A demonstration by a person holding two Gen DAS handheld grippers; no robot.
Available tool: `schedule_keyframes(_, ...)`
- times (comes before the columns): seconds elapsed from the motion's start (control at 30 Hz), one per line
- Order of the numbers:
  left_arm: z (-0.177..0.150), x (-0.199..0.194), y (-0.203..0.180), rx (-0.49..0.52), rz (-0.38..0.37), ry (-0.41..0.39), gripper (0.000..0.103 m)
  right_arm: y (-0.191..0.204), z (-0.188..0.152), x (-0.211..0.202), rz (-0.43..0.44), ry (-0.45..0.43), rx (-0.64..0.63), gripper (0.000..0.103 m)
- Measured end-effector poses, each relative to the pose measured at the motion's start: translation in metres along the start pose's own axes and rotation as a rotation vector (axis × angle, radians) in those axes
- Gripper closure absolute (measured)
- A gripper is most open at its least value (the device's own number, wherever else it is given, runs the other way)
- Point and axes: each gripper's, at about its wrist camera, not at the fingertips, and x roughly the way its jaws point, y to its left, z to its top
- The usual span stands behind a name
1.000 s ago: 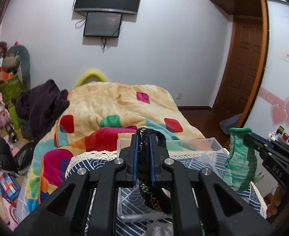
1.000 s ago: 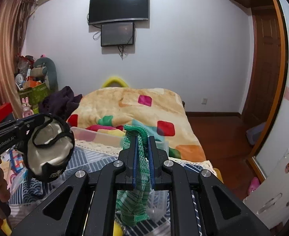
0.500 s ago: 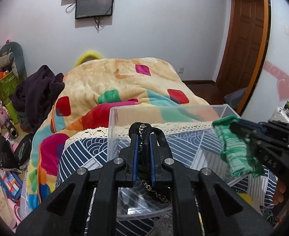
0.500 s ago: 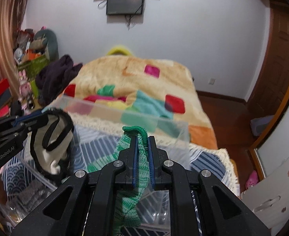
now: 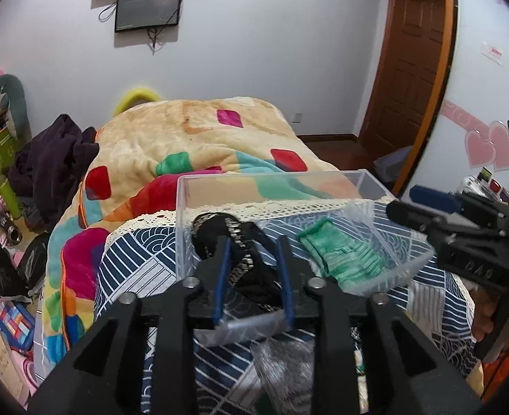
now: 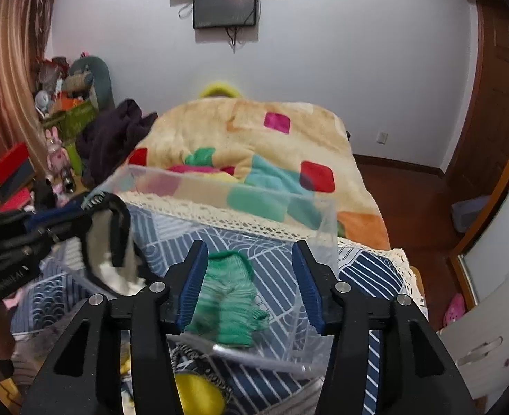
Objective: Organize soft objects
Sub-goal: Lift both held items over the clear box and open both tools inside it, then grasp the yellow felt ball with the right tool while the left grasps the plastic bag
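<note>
A clear plastic box (image 5: 185,207) stands on the blue-and-white patterned cloth (image 5: 136,269); it also shows in the right wrist view (image 6: 327,228). A green knitted piece (image 6: 235,307) lies loose inside the box, also seen in the left wrist view (image 5: 344,259). My right gripper (image 6: 251,276) is open above it, with nothing held. My left gripper (image 5: 252,269) is open over the box's left part. A black-trimmed cream soft piece (image 6: 110,256) with a metal chain (image 5: 237,242) hangs between its fingers, dropping into the box.
A bed with a colourful blanket (image 5: 199,145) lies beyond the table. A dark garment (image 5: 50,166) and clutter sit at the left. A yellow object (image 6: 195,394) lies at the front of the table. A wooden door (image 5: 413,69) stands at the right.
Both grippers came down over the box and opened. The green knitted piece dropped from the right gripper into the box. The black-trimmed piece slipped loose in the left gripper.
</note>
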Motion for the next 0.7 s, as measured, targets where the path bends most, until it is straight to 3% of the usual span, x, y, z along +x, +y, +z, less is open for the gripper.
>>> schedule_keyframes(0.23,-0.007,-0.028,-0.011,0.035,0.0,-0.042,0.036,0.004,-0.005,-0.039,-0.001,-0.112,-0.003,0.033)
schedule_keyframes(0.43,-0.024,-0.045,-0.021,0.058,0.014,-0.051,0.005,0.007,-0.018,-0.051,0.02,-0.136,-0.003,0.029)
schedule_keyframes(0.7,-0.051,-0.042,-0.027,0.061,-0.001,0.003,0.005,0.01,-0.044,-0.036,0.057,-0.072,0.014,0.028)
